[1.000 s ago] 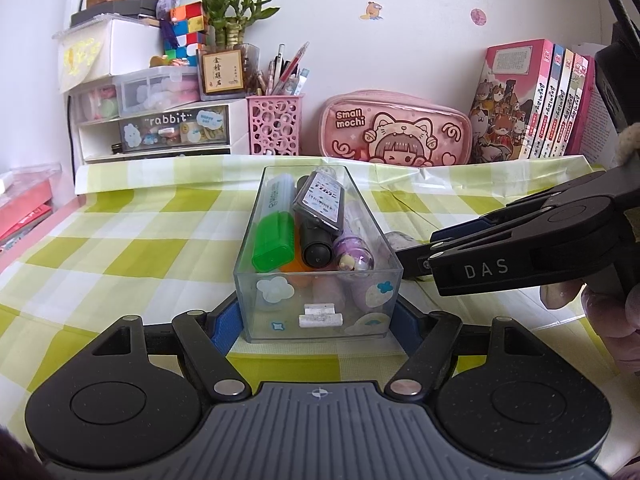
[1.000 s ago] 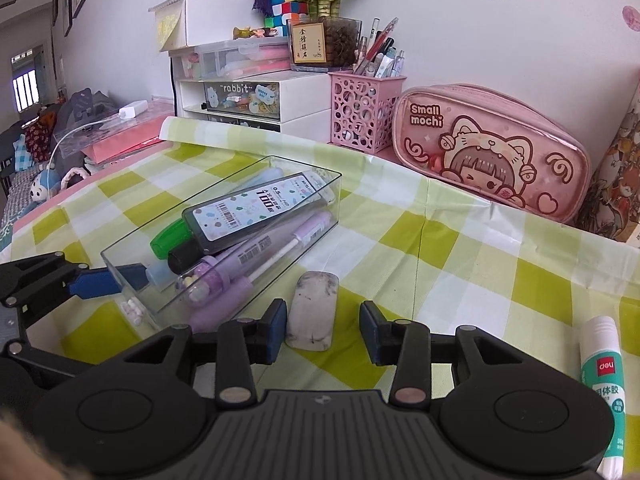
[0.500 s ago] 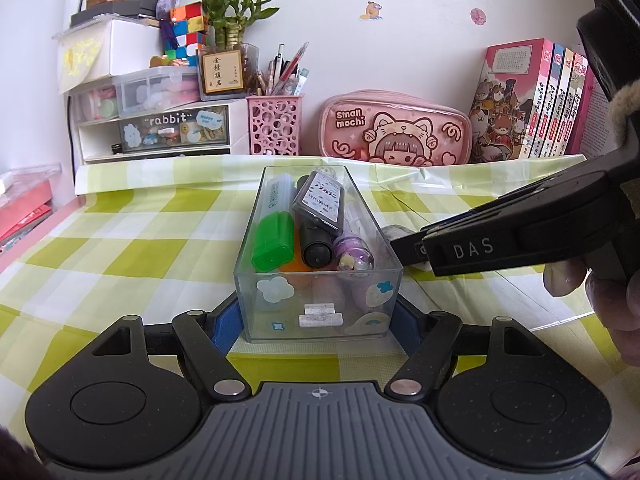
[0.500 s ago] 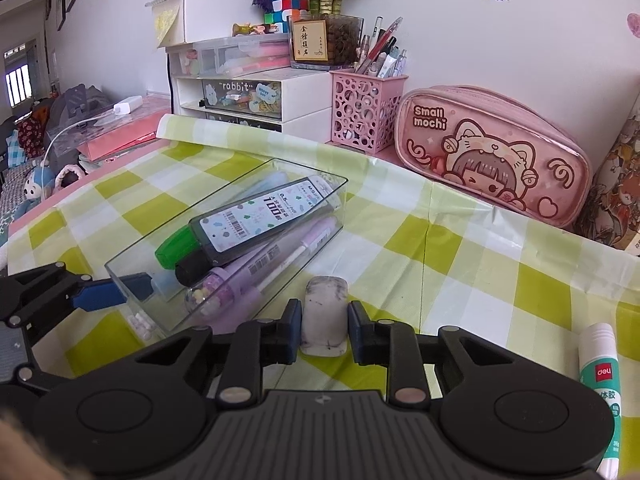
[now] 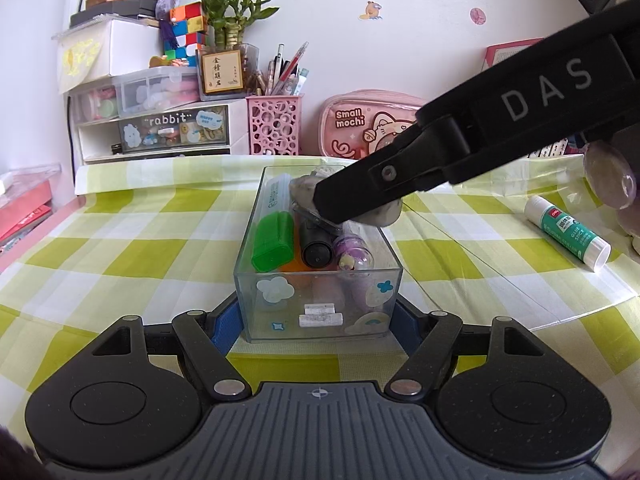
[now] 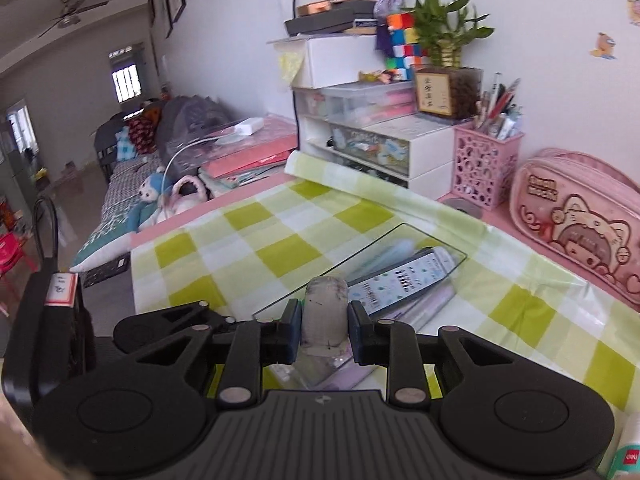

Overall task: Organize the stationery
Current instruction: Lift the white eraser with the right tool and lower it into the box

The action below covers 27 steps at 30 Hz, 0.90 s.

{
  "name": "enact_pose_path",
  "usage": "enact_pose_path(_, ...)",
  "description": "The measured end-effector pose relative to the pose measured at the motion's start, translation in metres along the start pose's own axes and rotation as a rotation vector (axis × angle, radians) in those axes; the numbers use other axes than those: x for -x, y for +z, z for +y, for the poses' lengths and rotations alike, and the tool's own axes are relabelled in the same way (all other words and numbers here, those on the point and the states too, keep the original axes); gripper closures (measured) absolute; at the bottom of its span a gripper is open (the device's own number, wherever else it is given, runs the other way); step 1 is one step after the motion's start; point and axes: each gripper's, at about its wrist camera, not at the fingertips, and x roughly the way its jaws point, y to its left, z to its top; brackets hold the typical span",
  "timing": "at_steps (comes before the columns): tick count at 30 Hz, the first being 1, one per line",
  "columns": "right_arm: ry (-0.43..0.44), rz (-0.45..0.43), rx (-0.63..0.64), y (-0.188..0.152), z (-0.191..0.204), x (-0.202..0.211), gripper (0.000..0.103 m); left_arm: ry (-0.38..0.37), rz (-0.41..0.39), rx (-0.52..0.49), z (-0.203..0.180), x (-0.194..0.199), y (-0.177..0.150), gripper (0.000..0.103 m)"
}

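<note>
Eraser [image 6: 323,312] (grubby) sits clamped in right gripper [image 6: 324,330].

The left wrist camera sits low and close behind the clear organizer box [image 5: 318,280], facing level-on toward the back wall, pink pencil case [image 5: 360,128] and drawer unit [image 5: 160,132]. The right wrist camera looks from higher up, angled down and leftward, perhaps tilted, taking in the room beyond. Both views share the box, checked tablecloth [image 6: 280,252] and pink pen holder [image 6: 484,168].
</note>
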Motion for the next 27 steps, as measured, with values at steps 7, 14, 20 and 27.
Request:
enact_pose_path(7, 0.075, 0.056, 0.018, 0.000, 0.001, -0.011, 0.075, 0.000, 0.000, 0.000, 0.000, 0.000, 0.000, 0.030)
enact_pose_path(14, 0.110, 0.125, 0.053, 0.008, -0.003, -0.020, 0.074, 0.000, 0.000, 0.000, 0.000, 0.000, 0.000, 0.030)
enact_pose_path(20, 0.160, 0.174, 0.064, 0.017, -0.010, -0.026, 0.074, -0.001, -0.001, 0.000, 0.000, 0.000, 0.000, 0.030)
enact_pose_path(27, 0.143, 0.197, 0.107, 0.023, -0.008, -0.024, 0.074, -0.001, 0.002, 0.000, -0.001, -0.001, 0.000, 0.029)
